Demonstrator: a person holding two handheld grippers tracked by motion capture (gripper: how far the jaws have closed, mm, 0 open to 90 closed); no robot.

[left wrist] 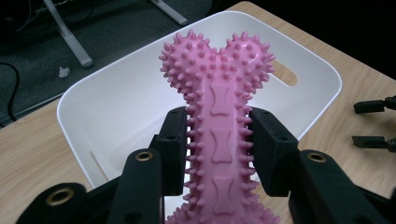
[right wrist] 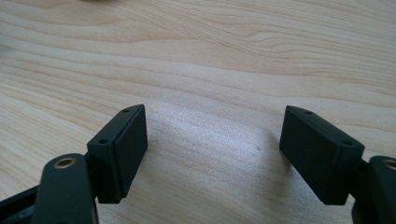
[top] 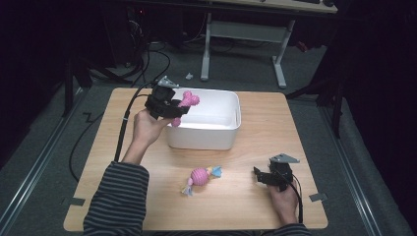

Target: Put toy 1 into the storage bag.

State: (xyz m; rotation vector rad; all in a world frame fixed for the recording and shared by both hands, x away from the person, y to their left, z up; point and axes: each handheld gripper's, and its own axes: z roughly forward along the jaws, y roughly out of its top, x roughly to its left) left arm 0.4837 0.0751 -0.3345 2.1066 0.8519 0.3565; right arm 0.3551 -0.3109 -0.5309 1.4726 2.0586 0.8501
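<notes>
On the desk (top: 275, 132), the left tool (left wrist: 218, 140) clenches the bone (left wrist: 219, 93) above the bin (top: 231, 130); centre before releasing. Right tool (right wrist: 212, 154) gapes.

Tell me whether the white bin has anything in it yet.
Empty, as far as it shows. The white bin shows bare inner walls and floor; the pink bone toy is above it, held in the left claw.

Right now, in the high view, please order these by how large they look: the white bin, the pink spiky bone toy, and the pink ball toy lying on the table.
1. white bin, clearly the largest.
2. and 3. pink ball toy and pink spiky bone toy: they look similar. The left gripper covers part of the bone, so I cannot rank them.
</notes>
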